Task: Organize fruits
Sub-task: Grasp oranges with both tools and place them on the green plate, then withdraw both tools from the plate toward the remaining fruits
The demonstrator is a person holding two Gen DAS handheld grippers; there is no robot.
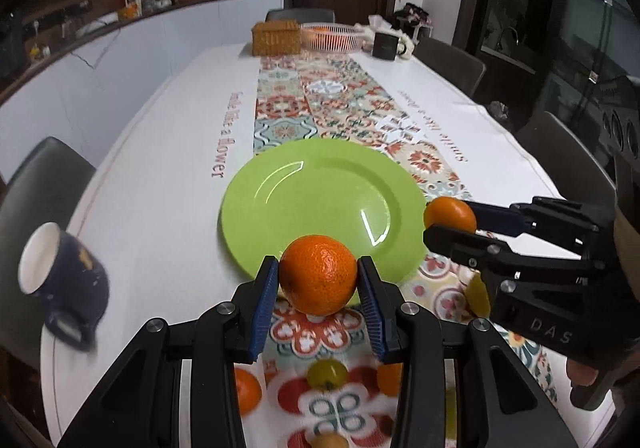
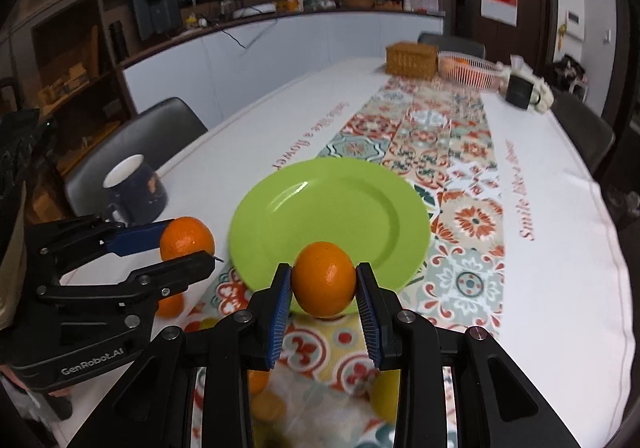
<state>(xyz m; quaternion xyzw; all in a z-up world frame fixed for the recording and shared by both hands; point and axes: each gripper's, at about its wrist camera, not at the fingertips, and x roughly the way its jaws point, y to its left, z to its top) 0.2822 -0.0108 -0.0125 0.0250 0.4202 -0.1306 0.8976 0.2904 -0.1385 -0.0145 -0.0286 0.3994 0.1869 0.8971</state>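
Left wrist view: green plate point(image 1: 320, 184) bare; left gripper point(image 1: 318, 280) clamps dimpled orange point(image 1: 318, 274), right gripper point(image 2: 324, 280) clamps smooth orange point(image 2: 324, 280).

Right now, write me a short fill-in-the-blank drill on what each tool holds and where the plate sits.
1. The left tool is shut on an ____.
2. The right tool grips a second orange, so the orange count in the tools is ____.
3. The plate ahead of both tools is coloured ____.
4. The mug stands to the plate's ____.

Missing words: orange; two; green; left
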